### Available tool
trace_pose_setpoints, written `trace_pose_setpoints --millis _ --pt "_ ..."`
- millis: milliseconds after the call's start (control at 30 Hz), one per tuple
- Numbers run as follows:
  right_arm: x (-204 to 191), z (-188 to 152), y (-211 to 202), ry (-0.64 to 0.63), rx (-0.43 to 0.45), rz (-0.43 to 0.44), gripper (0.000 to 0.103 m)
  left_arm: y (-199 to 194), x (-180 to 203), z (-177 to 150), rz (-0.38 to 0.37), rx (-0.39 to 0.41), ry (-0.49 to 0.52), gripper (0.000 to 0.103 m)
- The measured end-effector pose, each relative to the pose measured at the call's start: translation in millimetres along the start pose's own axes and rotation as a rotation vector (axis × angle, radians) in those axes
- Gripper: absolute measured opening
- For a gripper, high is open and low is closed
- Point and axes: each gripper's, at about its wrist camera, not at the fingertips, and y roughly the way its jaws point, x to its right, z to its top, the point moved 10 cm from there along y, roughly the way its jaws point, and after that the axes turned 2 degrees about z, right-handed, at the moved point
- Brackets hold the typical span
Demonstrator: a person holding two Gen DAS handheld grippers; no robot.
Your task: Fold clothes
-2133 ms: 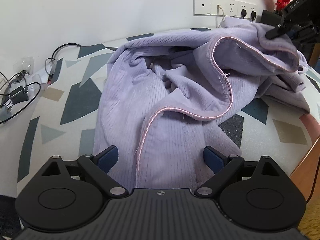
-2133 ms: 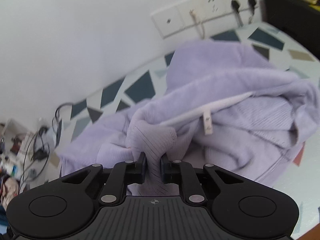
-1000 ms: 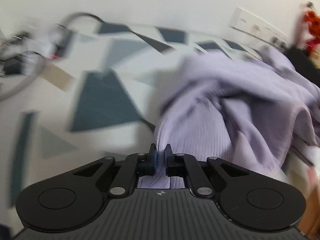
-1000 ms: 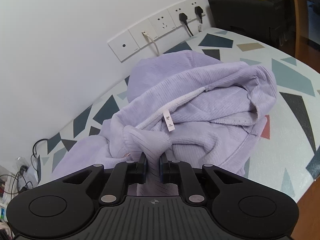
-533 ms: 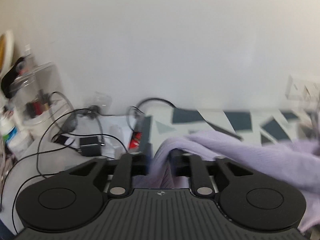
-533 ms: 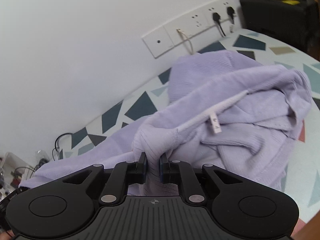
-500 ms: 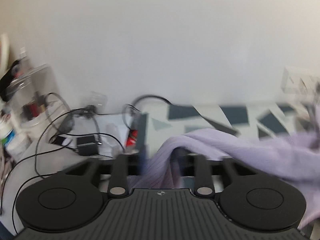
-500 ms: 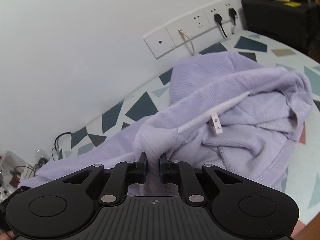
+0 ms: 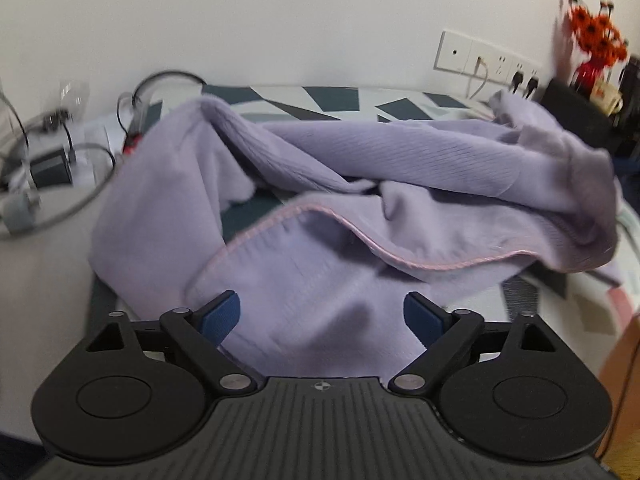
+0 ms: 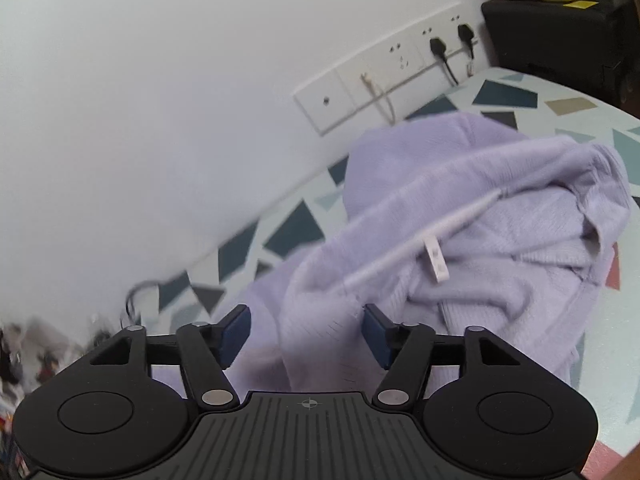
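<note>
Table [image 9: 340, 98] running under everything, covered in a pale cloth printed with dark teal, grey and tan shards; flat, matte, butting against a white wall.

Garment [image 9: 360, 216] sprawling across most of the table: lilac, fine-ribbed knit on one face, fuzzier on the other, soft and floppy. It is lying in a loose heap, not flat. One long band is stretching from the far left toward the sockets at right; a pink-stitched hem is curving across the middle. In the right view the same garment [image 10: 480, 240] is bunching into thick rolls, with a pale inner strip and a small white tag [image 10: 436, 260] hanging from it. Judging from the lie, it is spread only roughly and no clean fold is showing yet.

Left tongs [image 9: 320, 316] are standing wide apart, blue pads on either side of a near flap of cloth, gripping nothing. Fabric is sitting between them, probably so the near edge is lying free on the table.

Right tongs [image 10: 306, 332] are gaping too, a ridge of knit passing between the pads without being pinched. Likely both ends are being left to settle before a fresh grip.

Socket strip [image 10: 384, 76] is sitting on the wall behind, plugs in it. Cables [image 9: 60, 168] and a small adapter are tangling at the far left, close to the cloth's corner, a possible snag. Orange flowers [image 9: 596, 40] are blurring at far right.
</note>
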Motion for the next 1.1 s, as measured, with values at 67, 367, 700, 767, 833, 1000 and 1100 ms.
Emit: trace_pose_setpoints --millis 67,367,700,767,833,1000,1100 --pt "2.7 -11.1 1.5 -0.023 -0.021 -0.010 0.063 -0.3 0.6 -7.3 -0.011 -0.008 -0.011 0.095" --pt "8.8 -57.9 19.9 -0.148 -0.137 -0.042 0.069 3.0 -3.4 -19.3 -0.002 -0.012 -0.067 0.095" --pt "-96.5 32.0 -7.0 -0.211 -0.079 0.157 0.016 8.4 -1.3 -16.2 -0.024 0.014 -0.155 0.100" --pt "-117.7 65.6 -25.6 -0.189 -0.006 0.225 0.016 9.2 -0.9 -15.5 -0.029 0.022 -0.176 0.101" --pt "-130.2 95.1 -40.7 -0.147 0.061 0.277 0.015 11.6 0.1 -14.7 -0.023 0.027 -0.186 0.101" --pt "-126.0 137.7 -54.7 0.015 0.154 0.350 0.015 14.2 13.2 -8.3 -0.033 0.058 -0.169 0.101" --pt "-115.0 144.0 -55.5 0.042 0.157 0.331 0.015 17.8 20.7 -8.3 -0.051 0.069 -0.170 0.100"
